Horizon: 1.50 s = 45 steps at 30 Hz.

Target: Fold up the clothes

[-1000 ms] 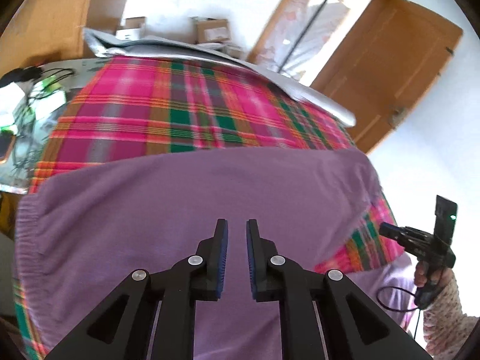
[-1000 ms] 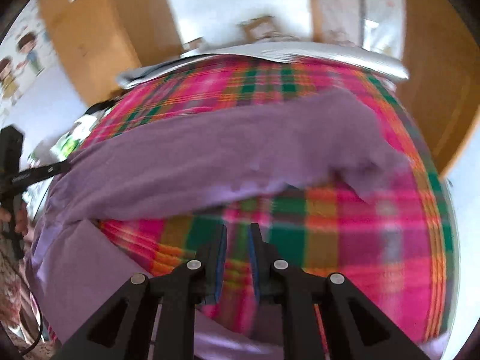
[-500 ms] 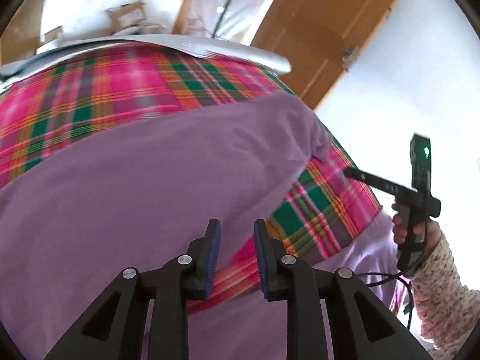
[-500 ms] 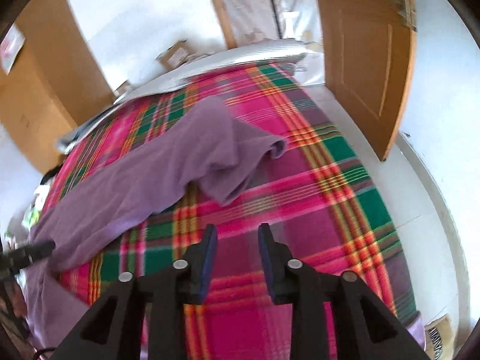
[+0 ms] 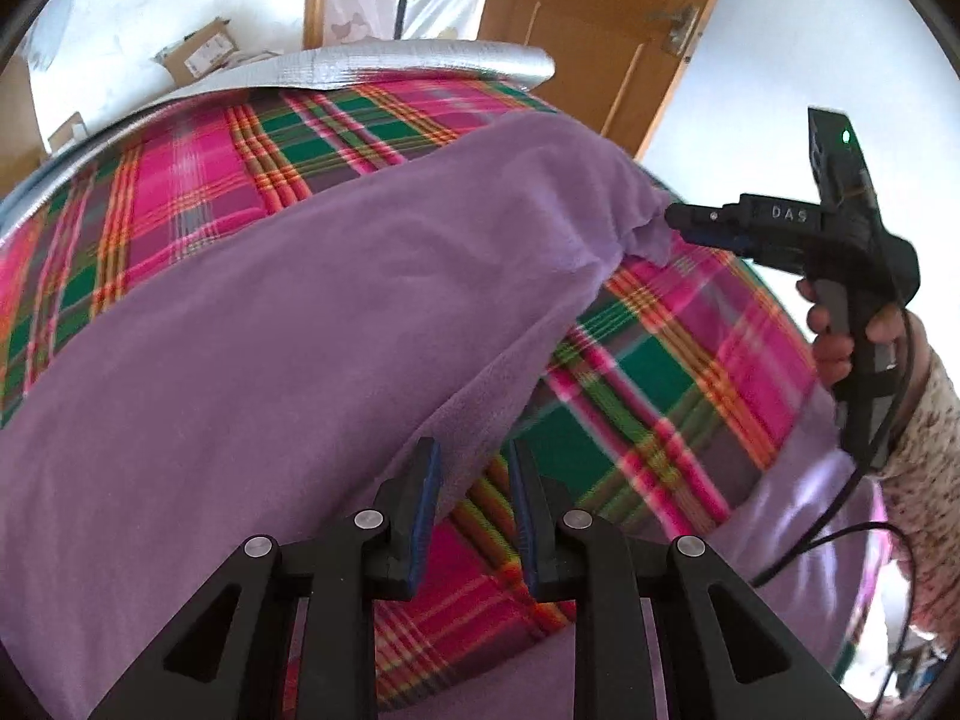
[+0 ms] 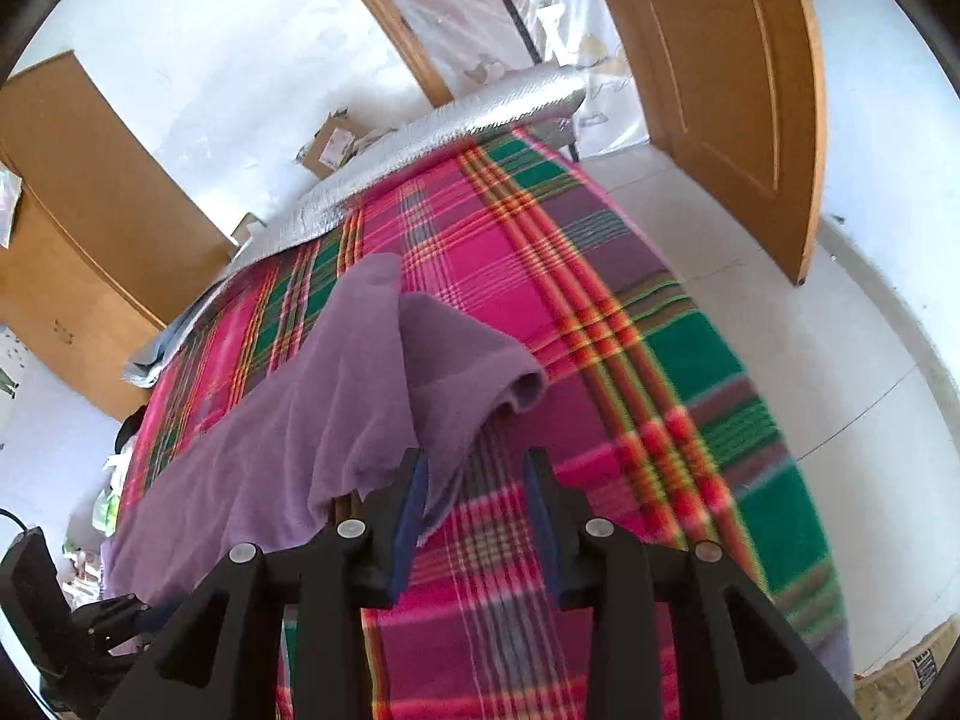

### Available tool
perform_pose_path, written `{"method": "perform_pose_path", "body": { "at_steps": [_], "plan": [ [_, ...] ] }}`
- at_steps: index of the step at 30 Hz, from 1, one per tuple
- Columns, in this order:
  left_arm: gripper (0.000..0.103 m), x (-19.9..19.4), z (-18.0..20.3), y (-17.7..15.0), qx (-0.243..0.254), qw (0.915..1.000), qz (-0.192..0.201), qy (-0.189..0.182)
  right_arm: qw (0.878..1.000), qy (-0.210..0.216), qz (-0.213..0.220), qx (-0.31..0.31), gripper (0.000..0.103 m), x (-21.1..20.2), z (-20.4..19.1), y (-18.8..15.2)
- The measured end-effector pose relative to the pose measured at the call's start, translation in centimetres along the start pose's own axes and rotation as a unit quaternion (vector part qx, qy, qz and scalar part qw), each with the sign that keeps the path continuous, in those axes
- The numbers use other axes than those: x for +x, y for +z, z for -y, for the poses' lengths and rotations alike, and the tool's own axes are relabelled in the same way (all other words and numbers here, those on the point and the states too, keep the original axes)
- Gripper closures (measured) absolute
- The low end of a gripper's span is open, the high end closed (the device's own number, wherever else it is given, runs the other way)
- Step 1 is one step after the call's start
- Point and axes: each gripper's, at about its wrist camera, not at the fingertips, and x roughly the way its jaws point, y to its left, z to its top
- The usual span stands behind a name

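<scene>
Purple fleece garment (image 5: 288,324), one piece, spread lengthwise over a pink-and-green plaid blanket (image 5: 654,372) on the worktop; one end lies bunched near the far right corner. Left claw (image 5: 471,480): spread, nothing pinched, garment edge between its fingers untouched. Right claw (image 6: 474,483): jaws just opened wider, cloth edge beside its left finger, unpinched; its body reads "DAS".

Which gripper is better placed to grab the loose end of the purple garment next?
Right. The right gripper is open at the purple garment's loose end; the left gripper is open farther along it.
</scene>
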Motion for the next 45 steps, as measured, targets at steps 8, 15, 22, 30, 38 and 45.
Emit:
{"method": "perform_pose_path", "body": {
  "at_steps": [8,15,22,30,38,45],
  "plan": [
    [0.088,0.0,-1.1,0.4,-0.03,0.9994,0.007,-0.015,0.999,0.033,-0.005,-0.008,0.098,1.5,-0.5,0.7],
    [0.099,-0.3,-2.6,0.2,-0.063,0.9976,0.007,-0.028,0.999,0.009,0.037,-0.023,0.098,-0.9,0.6,2.4],
    [0.099,-0.3,-2.1,0.2,-0.047,0.9986,0.002,-0.022,0.997,-0.025,0.068,-0.01,0.098,-2.8,3.4,4.6],
    [0.099,0.0,-2.3,0.2,-0.045,0.9981,0.001,-0.042,0.991,-0.081,0.102,0.006,0.099,-3.8,6.7,7.2],
    [0.099,0.0,-2.3,-0.2,-0.037,0.9981,-0.001,-0.05,0.985,-0.141,0.1,0.006,0.099,-3.3,9.1,8.6],
    [0.099,-0.3,-2.5,-0.5,-0.03,0.9972,-0.002,-0.068,0.984,-0.158,0.077,0.044,0.099,-1.3,11.1,9.1]
  ]
}}
